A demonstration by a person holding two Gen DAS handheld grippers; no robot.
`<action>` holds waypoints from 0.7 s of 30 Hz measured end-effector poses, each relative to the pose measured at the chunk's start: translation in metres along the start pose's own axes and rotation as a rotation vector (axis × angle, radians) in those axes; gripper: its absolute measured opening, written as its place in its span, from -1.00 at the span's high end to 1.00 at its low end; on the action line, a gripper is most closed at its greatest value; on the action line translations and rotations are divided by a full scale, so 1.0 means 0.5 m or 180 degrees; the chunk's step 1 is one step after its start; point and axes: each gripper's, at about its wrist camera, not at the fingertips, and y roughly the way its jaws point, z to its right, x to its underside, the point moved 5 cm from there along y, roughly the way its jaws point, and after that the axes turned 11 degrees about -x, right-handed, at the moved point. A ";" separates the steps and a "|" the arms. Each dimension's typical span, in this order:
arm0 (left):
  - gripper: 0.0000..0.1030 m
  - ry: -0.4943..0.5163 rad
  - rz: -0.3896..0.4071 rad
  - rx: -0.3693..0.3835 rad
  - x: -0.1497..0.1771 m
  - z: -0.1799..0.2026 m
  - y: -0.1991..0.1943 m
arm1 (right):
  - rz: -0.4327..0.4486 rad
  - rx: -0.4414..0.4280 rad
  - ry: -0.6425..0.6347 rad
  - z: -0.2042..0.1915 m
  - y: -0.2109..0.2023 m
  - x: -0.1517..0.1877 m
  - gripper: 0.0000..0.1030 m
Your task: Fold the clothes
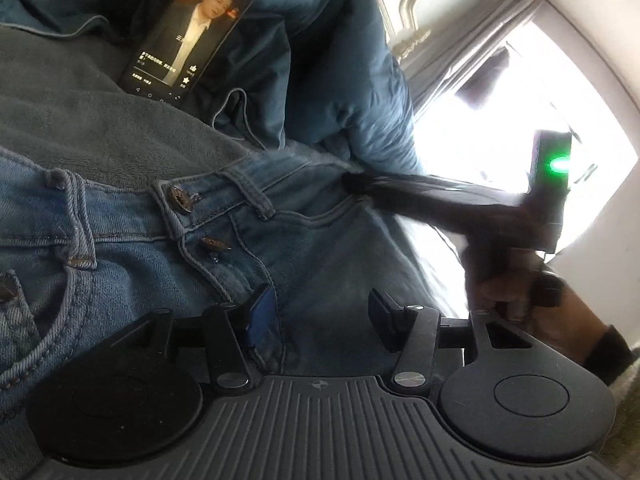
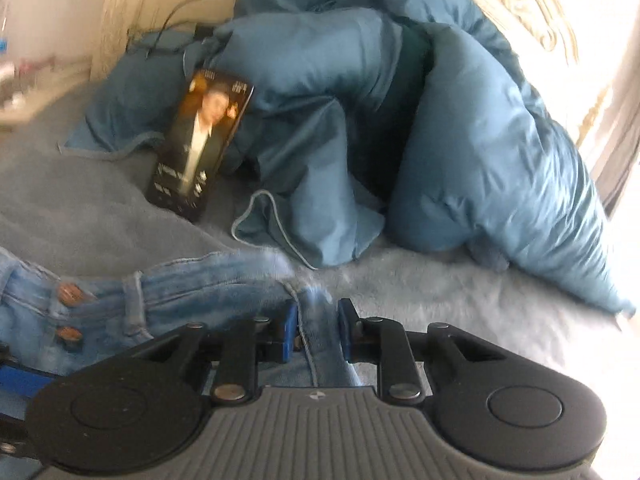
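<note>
A pair of light blue jeans (image 1: 132,240) lies flat on a grey blanket (image 1: 80,92), waistband and two metal buttons up. My left gripper (image 1: 320,312) is open just above the jeans below the fly, nothing between its fingers. In the left wrist view the right gripper (image 1: 360,184) reaches in from the right, blurred, at the waistband's right end. In the right wrist view the jeans (image 2: 192,292) show again, and my right gripper (image 2: 318,328) has a fold of the waistband corner between its narrowly spaced blue pads.
A phone (image 1: 188,36) with a lit screen leans on a bunched teal duvet (image 1: 340,60) behind the jeans; both show in the right wrist view, the phone (image 2: 200,144) and the duvet (image 2: 440,120). An ornate headboard (image 2: 520,4) is behind, a bright window (image 1: 540,92) to the right.
</note>
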 end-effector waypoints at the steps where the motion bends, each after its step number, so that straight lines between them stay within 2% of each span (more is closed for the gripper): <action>1: -0.01 0.0021 -0.0005 -0.0012 0.001 0.001 0.001 | -0.0044 0.0029 -0.0027 -0.001 0.019 0.007 0.54; 3: -0.01 0.0063 -0.0015 -0.0037 0.003 0.002 0.004 | -0.0158 0.0063 0.0042 0.002 0.066 0.028 0.48; 6: -0.02 0.0100 -0.0029 -0.0055 0.007 0.002 0.007 | -0.0224 0.0177 0.0221 0.014 0.106 0.056 -0.07; 7: -0.02 0.0098 -0.0030 -0.0047 0.007 0.002 0.008 | -0.0190 0.0196 0.0353 0.027 0.097 0.058 -0.34; 9: -0.02 0.0108 -0.0021 -0.0012 0.008 0.005 0.003 | -0.0077 0.0105 0.0759 0.064 0.054 0.055 -0.39; 11: -0.04 0.0117 -0.0012 0.0023 0.008 0.008 -0.001 | 0.0083 -0.0006 0.1238 0.108 -0.020 0.053 -0.40; 14: -0.04 0.0132 0.0002 0.0075 0.008 0.013 -0.008 | 0.0251 0.0072 0.1615 0.154 -0.173 0.073 -0.40; 18: -0.06 0.0152 0.0020 0.0145 0.008 0.019 -0.016 | 0.0348 0.0311 0.2024 0.168 -0.399 0.150 -0.40; 21: -0.09 0.0166 0.0034 0.0198 0.008 0.024 -0.023 | 0.0285 0.0418 0.2250 0.148 -0.532 0.231 -0.38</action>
